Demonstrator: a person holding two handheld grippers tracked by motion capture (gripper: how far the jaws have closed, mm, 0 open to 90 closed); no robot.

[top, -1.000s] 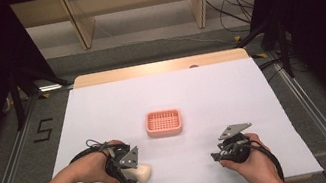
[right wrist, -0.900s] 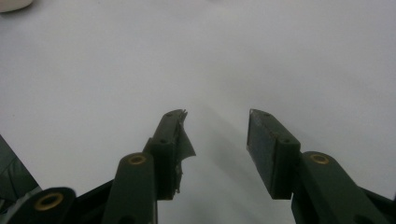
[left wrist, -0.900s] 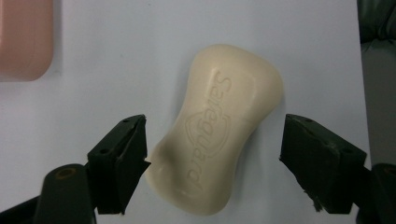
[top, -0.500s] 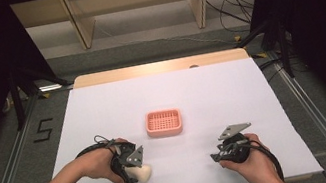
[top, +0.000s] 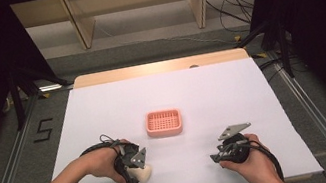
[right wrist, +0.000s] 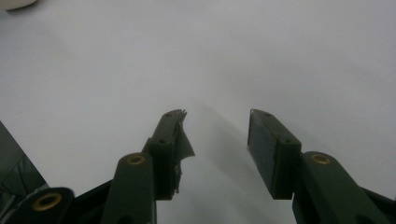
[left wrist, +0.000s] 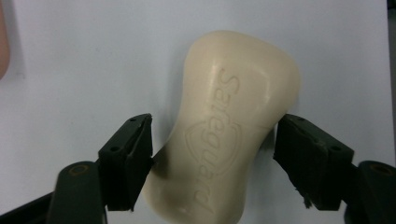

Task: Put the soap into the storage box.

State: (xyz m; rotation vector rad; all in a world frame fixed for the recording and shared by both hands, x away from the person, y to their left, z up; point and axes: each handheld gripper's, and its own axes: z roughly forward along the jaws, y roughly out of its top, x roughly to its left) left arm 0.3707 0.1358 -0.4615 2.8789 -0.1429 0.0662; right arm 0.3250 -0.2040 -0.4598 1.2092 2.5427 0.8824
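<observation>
Soap bar point(left wrist: 224, 135), cream, waisted shape, embossed lettering on its upper face; lies flat on the white table cover point(top: 231, 89), nearer the person than the pink basket point(top: 164, 123) and to that basket's left, well apart from it.

Left gripper point(top: 139, 169): held in the person's left hand point(top: 100, 162), set down over the soap bar. Jaws have just been closing, with the bar between them. In the left gripper view one pad touches the bar's narrow side and the other stands just beside its far edge; no firm clamp visible.

Right gripper point(top: 219, 155): in the right hand point(top: 249, 160), nearer the person than the basket and to its right. Jaws point(right wrist: 217, 140) parted, nothing between them, bare cover beneath.
</observation>
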